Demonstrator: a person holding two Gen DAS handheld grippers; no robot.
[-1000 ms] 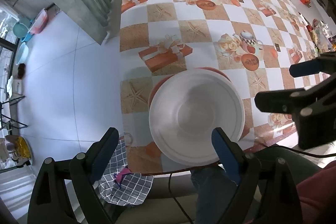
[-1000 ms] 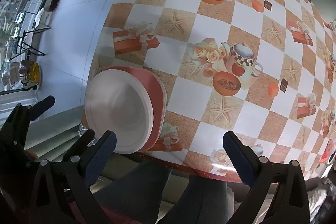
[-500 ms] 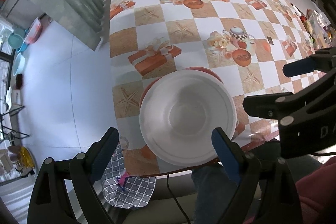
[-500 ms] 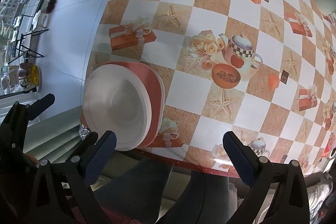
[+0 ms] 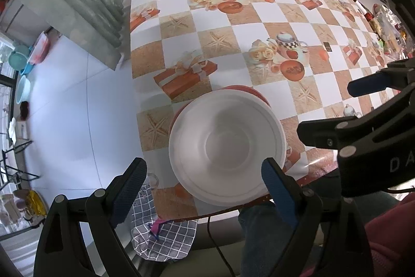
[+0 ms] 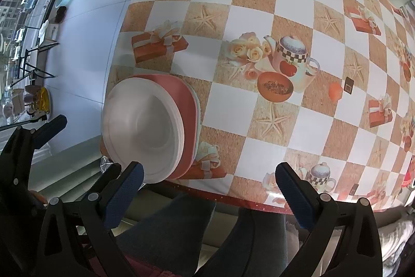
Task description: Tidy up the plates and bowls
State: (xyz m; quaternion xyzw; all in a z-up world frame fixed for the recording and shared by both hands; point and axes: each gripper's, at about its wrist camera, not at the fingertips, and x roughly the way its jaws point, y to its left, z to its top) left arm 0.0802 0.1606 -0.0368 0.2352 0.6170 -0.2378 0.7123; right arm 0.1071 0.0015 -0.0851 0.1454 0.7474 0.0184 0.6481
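I'm holding my left gripper (image 5: 202,183) released above the white bowl (image 5: 227,147), stacked on red plates (image 6: 185,105), right gripper (image 6: 208,188) released too.

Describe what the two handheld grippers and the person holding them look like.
Both the left gripper and the right gripper have black, bolted, angular frames ending in blue textured finger pads. White lettering marks the right gripper's body. A thin black cable hangs below. The person wears a maroon sleeve and blue jeans.
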